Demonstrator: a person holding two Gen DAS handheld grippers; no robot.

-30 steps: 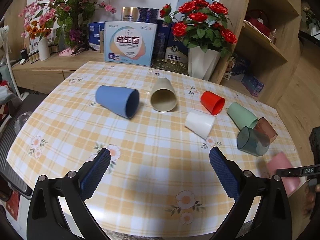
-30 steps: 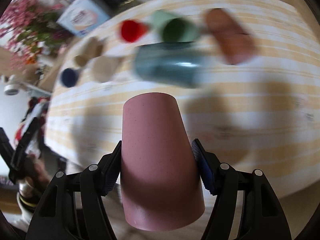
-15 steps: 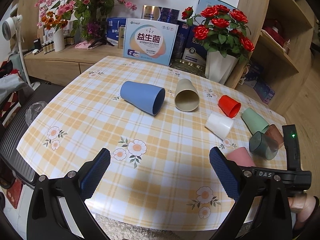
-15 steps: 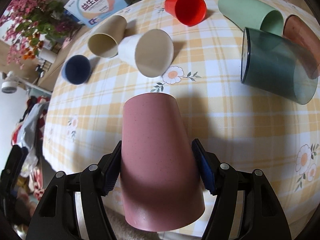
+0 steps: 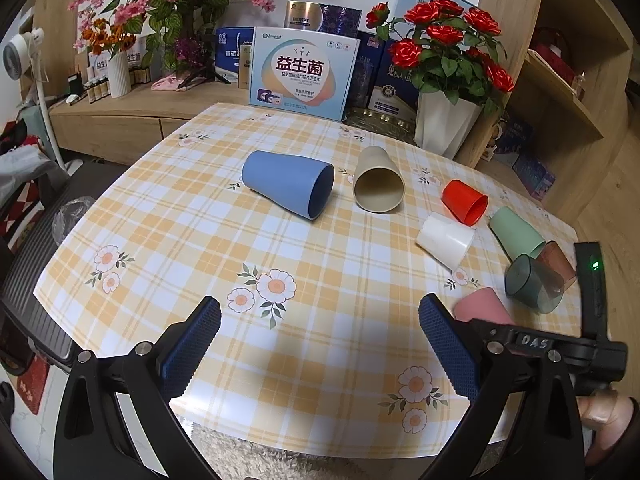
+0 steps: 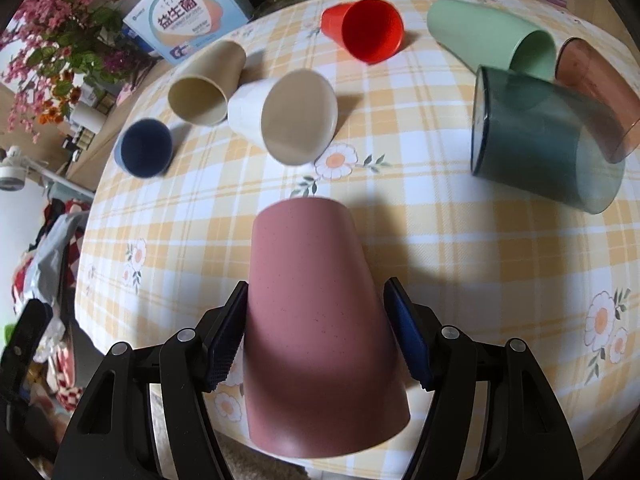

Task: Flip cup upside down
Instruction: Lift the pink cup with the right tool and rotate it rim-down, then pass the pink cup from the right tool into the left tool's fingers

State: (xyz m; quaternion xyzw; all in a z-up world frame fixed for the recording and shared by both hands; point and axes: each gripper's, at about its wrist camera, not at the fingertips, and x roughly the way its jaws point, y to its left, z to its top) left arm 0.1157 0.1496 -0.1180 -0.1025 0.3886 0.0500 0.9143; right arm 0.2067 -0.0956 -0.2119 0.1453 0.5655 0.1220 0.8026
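A pink cup (image 6: 316, 320) stands upside down, wide rim on the checked tablecloth (image 6: 460, 248) near the table's front edge. My right gripper (image 6: 316, 336) straddles it; its blue pads (image 6: 226, 344) stand a little off the cup's sides. The cup also shows in the left wrist view (image 5: 480, 306), behind the right gripper's body. My left gripper (image 5: 320, 344) is open and empty above the front of the table.
Several cups lie on their sides: blue (image 5: 290, 184), beige (image 5: 378, 180), white (image 5: 446, 240), red (image 5: 466, 202), green (image 5: 516, 232), dark clear (image 5: 534, 284), brown clear (image 5: 558, 260). Boxes (image 5: 302, 72) and a rose vase (image 5: 444, 128) stand behind the table.
The right gripper turned the pink cup upside down and brought it down onto the cloth. Its pads have eased off the cup. The left gripper drew back and up a little.
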